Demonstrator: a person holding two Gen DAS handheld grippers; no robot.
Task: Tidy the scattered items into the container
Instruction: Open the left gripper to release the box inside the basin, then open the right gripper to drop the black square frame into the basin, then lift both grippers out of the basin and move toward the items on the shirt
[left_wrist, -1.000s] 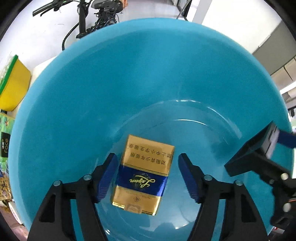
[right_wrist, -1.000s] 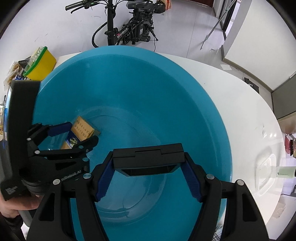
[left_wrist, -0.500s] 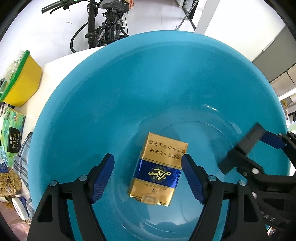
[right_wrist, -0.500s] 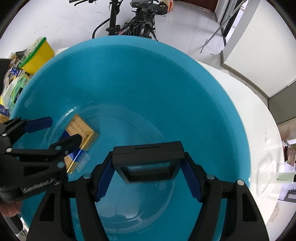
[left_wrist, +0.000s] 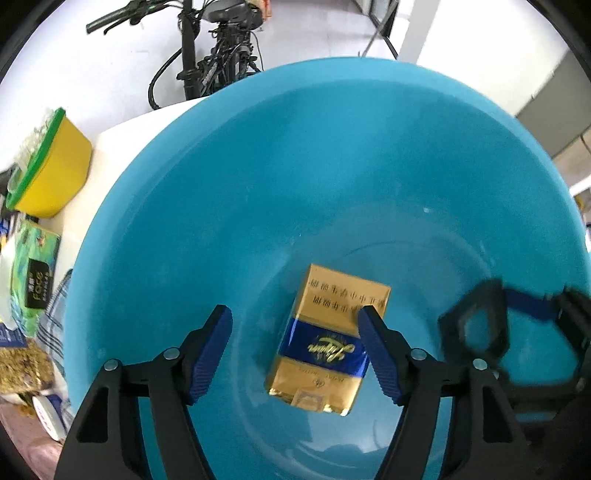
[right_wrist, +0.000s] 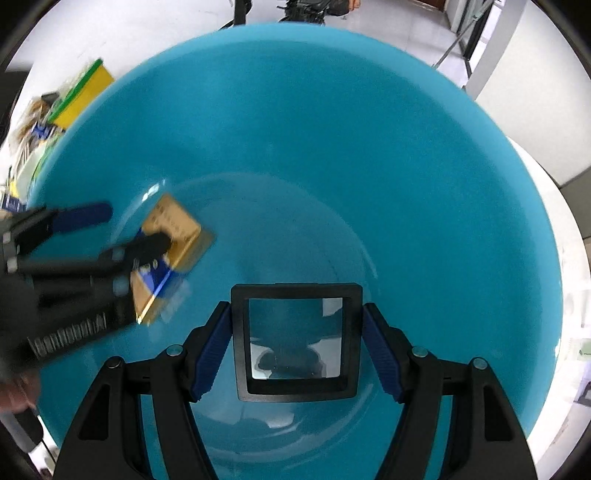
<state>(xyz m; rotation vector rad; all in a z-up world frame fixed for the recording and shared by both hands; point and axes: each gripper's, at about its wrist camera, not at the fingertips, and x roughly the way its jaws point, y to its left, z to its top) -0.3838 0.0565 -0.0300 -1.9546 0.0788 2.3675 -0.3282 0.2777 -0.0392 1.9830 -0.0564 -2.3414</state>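
Observation:
A large teal basin (left_wrist: 258, 177) fills both views (right_wrist: 369, 129). A gold and blue cigarette pack (left_wrist: 325, 339) lies flat on its bottom, also seen in the right wrist view (right_wrist: 173, 229). My left gripper (left_wrist: 295, 350) is open and empty above the basin, with the pack below and partly behind its right finger. My right gripper (right_wrist: 295, 343) is shut on a black square-framed magnifier (right_wrist: 295, 339), held over the basin's bottom; it shows blurred in the left wrist view (left_wrist: 476, 325).
A yellow tub with a green lid (left_wrist: 48, 173), a green tissue pack (left_wrist: 33, 280) and other clutter lie left of the basin on the white table (left_wrist: 122, 136). A bicycle (left_wrist: 214, 48) stands behind the table.
My left gripper has lifted and drawn back from the pack, which stays in the basin. My right gripper has moved lower into the basin, and the magnifier's frame has tilted up to face the camera.

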